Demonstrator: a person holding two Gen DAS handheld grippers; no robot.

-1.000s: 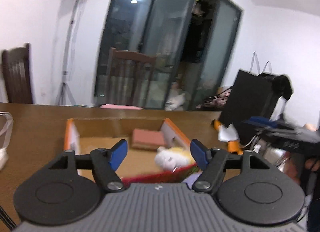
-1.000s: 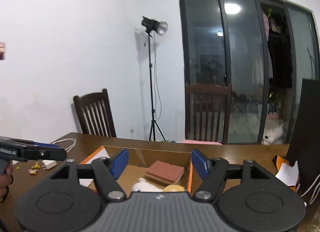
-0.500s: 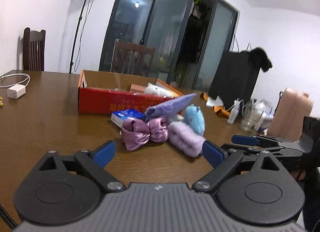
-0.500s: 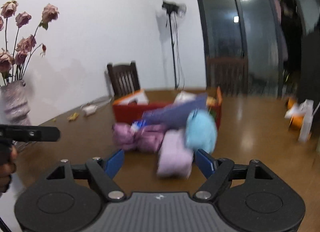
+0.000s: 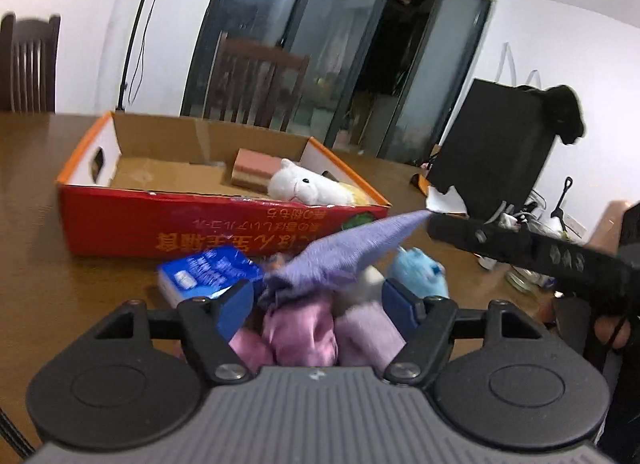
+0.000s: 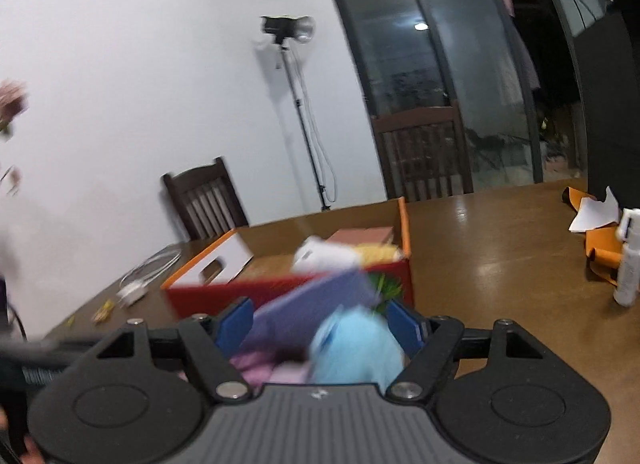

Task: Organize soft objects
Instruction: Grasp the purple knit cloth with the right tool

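Observation:
A red cardboard box (image 5: 192,224) stands on the brown table and holds a pink sponge (image 5: 252,168) and a white plush (image 5: 304,188). In front of it lies a pile: a purple cloth (image 5: 344,252), a pink bow (image 5: 296,336), a lilac roll (image 5: 368,332), a blue plush (image 5: 420,272) and a blue packet (image 5: 208,272). My left gripper (image 5: 320,304) is open, its fingers on either side of the pink bow. My right gripper (image 6: 320,324) is open over the blue plush (image 6: 356,344) and purple cloth (image 6: 308,308). The box (image 6: 280,288) shows behind.
A black bag (image 5: 492,144) stands at the table's right. Orange-and-white paper (image 6: 588,220) and a white bottle (image 6: 628,264) lie on the right. A white charger and cable (image 6: 140,280) lie on the left. Chairs (image 5: 256,84) stand behind the table.
Both grippers have moved forward and down onto the pile in front of the box. The soft things now sit between their open fingers.

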